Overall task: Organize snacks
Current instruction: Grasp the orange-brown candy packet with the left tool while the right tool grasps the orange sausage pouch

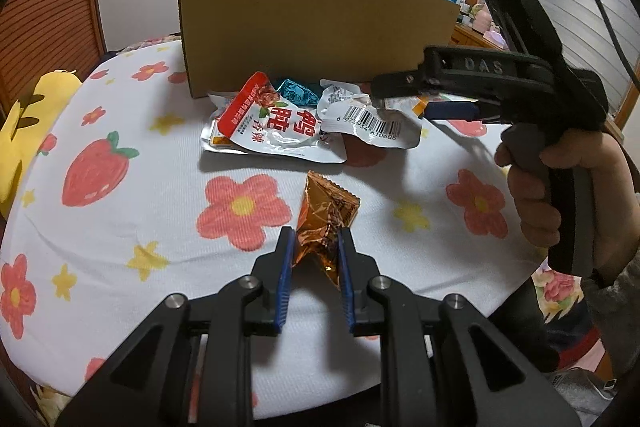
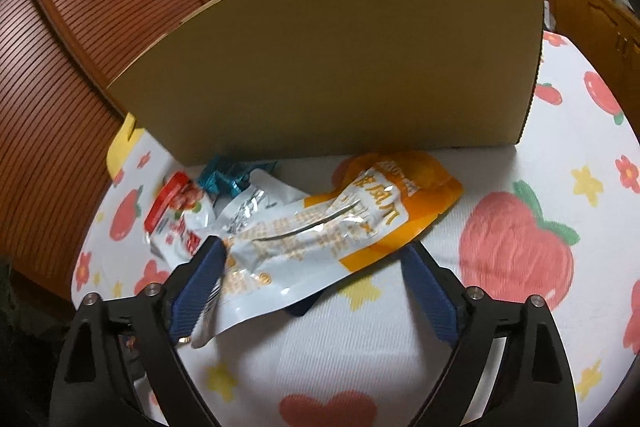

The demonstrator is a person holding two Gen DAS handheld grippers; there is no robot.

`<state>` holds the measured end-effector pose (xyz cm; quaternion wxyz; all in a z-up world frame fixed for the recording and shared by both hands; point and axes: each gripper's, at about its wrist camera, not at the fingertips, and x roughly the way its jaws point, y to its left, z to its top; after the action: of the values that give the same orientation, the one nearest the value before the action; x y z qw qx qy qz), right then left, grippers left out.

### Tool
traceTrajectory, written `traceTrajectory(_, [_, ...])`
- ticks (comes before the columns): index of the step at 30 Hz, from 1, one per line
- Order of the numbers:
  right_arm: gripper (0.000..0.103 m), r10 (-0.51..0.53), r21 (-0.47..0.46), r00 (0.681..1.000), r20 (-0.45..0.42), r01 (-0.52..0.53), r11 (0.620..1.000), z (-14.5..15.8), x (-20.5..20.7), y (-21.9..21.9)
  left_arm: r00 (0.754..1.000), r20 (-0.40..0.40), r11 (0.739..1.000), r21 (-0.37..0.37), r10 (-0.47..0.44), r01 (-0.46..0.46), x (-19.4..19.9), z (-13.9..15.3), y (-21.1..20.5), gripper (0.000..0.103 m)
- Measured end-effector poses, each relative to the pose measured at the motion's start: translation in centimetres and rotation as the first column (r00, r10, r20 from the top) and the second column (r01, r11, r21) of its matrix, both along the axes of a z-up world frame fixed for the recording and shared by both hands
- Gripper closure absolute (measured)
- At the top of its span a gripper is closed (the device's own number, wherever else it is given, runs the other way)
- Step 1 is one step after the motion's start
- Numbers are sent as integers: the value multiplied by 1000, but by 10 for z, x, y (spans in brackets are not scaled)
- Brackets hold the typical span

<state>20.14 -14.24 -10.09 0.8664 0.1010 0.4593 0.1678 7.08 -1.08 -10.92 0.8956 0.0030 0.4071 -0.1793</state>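
Note:
My left gripper is shut on a shiny orange-brown foil snack packet, held just above the bed. Behind it lie a red-and-white snack pouch, a blue foil candy and a white pouch with a barcode, all in front of a cardboard box. My right gripper is open around an orange-and-white pouch lying on the bed; its jaws stand wide on either side. The red-and-white pouch and blue candy lie left of it, before the box.
The bed cover is white with strawberries and flowers. A yellow plush lies at the left edge. A wooden louvred door stands at left. Shelves with small items are behind on the right.

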Motion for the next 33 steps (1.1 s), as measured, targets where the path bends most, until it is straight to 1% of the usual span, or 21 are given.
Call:
traceTrajectory(1, [7,-13,8,1000,-3,13,1000,0,2,-1,1000,0,1000,-1,0,0,0,0,0,85])
traceTrajectory(4, [7,-55,45,998,-7,55,997,-1,6,-6,1000,0,1000,-3,-1,1,0,0,0,85])
traceTrajectory(5, [7,-66,55,998,-8,66,996,-1,7,-7,1000,0,1000,-5,-1,1,0,0,0,85])
traceTrajectory(6, [9,-76,58,997,-7,76,995,-1,8,-8,1000,0,1000,-5,-1,1,0,0,1,85])
traceTrajectory(7, [17,-91,66,996,-8,91,994,-1,8,-10,1000,0,1000,-5,-2,2,0,0,1,85])
traceTrajectory(9, [28,-115,83,993,-14,115,990,-1,8,-15,1000,1,1000,-6,-2,2,0,0,1,85])
traceTrajectory(10, [36,-126,103,992,-13,127,987,0,6,-19,1000,2,1000,-6,-1,1,0,-1,1,85])
traceTrajectory(11, [39,-133,124,991,-10,134,983,1,5,-23,1000,3,1000,-4,-1,1,0,0,1,85])
traceTrajectory(13, [51,-144,155,990,-2,143,977,4,1,-30,1000,4,1000,-2,0,0,0,0,0,85])
traceTrajectory(14, [55,-147,163,989,2,145,976,5,0,-31,1000,4,1000,-2,0,0,0,0,0,85])
traceTrajectory(15, [64,-150,168,989,5,147,975,6,0,-33,1000,4,1000,-2,0,0,0,-1,0,85])
traceTrajectory(16, [70,-153,181,988,6,150,972,7,-1,-35,1000,4,1000,-2,0,0,0,-1,0,85])
traceTrajectory(18, [76,-155,192,988,10,150,970,7,-2,-36,1000,2,1000,-5,0,0,0,-1,1,85])
traceTrajectory(19, [81,-156,202,988,12,150,968,8,-3,-37,1000,2,1000,-7,-1,1,0,-1,1,85])
traceTrajectory(21, [86,-149,218,989,13,143,965,10,-6,-39,1000,-1,1000,-12,0,0,1,-1,2,85])
traceTrajectory(22, [88,-143,222,990,18,135,966,12,-12,-48,1000,-1,1000,-14,0,0,1,-1,2,85])
traceTrajectory(25, [92,-126,227,992,32,115,967,19,-17,-48,1000,-5,1000,-25,2,-2,1,-1,3,85])
traceTrajectory(28, [95,-114,230,993,40,102,968,24,-23,-46,1000,-7,999,-34,-3,2,1,-1,3,86])
traceTrajectory(33, [96,-90,236,995,53,75,969,28,-30,-39,1000,14,999,-50,-1,2,-1,4,4,86])
